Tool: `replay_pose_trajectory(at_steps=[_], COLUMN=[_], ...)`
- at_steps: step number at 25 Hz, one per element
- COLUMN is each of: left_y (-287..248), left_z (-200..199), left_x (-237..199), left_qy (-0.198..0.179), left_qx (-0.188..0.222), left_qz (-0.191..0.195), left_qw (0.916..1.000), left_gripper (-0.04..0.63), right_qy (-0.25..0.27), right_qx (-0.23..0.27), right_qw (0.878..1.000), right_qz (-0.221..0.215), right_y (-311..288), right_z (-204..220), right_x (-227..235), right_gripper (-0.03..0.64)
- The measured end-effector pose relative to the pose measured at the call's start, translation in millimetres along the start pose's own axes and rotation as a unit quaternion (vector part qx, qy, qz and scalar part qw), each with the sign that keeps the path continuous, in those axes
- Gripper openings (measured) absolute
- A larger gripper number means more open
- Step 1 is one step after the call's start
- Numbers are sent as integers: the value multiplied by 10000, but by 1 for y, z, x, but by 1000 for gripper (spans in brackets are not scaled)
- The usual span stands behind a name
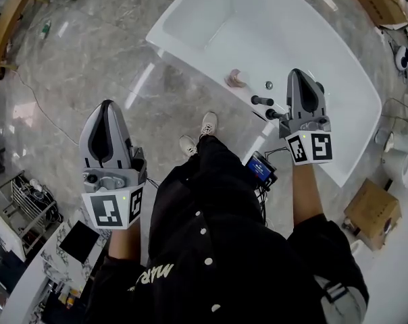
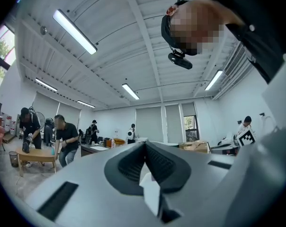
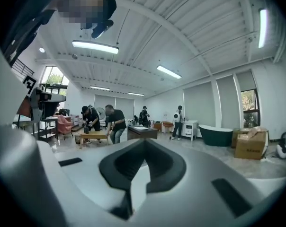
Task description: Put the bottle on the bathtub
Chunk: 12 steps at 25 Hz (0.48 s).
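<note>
Head view above bathtub point(image 1: 271, 32), gripper views level

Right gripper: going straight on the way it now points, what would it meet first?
The right gripper points level over open floor; the way looks free until a far desk, though depth is unclear.

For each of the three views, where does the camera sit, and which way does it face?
Head view: on the head, facing steeply down at tub, floor, left gripper, right gripper, jacket, shoes.
Left gripper view: on that gripper, facing level across the room; shut jaws, a sleeve.
Right gripper view: likewise; shut jaws, a sleeve.
Both gripper views share people at a wooden table.
</note>
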<state>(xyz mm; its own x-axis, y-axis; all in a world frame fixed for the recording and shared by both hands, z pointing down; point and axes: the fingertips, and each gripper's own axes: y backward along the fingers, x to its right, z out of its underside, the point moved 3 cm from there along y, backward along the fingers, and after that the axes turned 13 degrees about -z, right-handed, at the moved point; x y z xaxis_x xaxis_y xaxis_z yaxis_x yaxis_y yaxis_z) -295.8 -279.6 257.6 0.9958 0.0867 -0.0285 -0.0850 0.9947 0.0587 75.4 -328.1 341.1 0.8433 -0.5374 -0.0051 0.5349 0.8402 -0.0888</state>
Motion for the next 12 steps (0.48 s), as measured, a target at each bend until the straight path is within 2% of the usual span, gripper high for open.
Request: replay_pose_trajectory(at_steps=[3, 12], left_y=[4, 18], left_z=[-13, -47], left_x=[-7, -24], left_qy=[24, 15], left_qx=[105, 437], left_qz=[-72, -207], left_qw=[9999, 9988], left_gripper=[11, 11], right_qy=[134, 5], right_qx=[181, 589], right_qw=[9997, 9982], right_qz=[26, 72], right_y=[3, 14], right_z=[-25, -83], right_x=[4, -1], right_gripper=[3, 3])
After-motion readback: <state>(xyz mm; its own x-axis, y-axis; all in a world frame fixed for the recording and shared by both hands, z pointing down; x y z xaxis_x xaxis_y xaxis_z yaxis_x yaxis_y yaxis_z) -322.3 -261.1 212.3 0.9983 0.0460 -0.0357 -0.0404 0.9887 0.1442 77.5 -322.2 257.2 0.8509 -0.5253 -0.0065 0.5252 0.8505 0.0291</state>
